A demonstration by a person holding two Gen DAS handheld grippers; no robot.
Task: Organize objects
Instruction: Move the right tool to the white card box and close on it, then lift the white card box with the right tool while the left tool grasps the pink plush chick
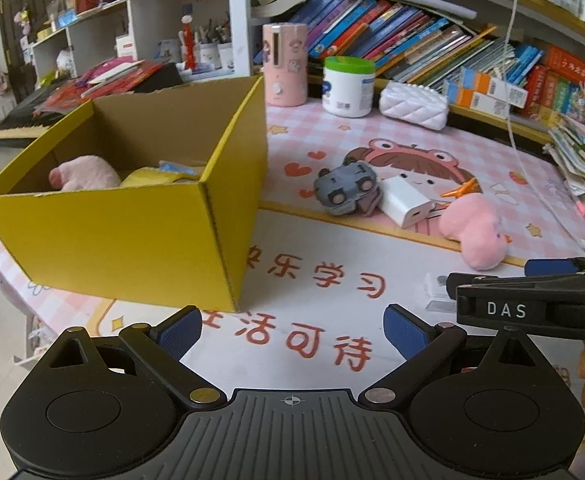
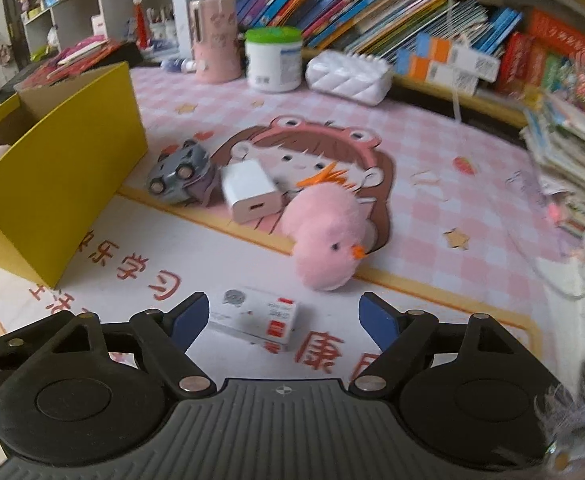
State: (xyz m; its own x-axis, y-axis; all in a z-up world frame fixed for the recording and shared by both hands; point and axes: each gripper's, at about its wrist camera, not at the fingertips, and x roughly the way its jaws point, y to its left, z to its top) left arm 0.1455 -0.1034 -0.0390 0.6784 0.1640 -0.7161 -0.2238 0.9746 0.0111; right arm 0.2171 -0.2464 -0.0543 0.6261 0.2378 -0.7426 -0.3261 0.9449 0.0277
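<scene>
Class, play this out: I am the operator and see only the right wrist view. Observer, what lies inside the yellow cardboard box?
Observer: A pink plush toy lies in the yellow cardboard box, towards its left wall.
Operator: Anything else in there?
Observer: A yellow roll, apparently tape, lies beside the plush. There is something blue behind it that I cannot identify.
Operator: Is the left gripper free?
Observer: Yes, the left gripper is open, with nothing between its fingers.
</scene>
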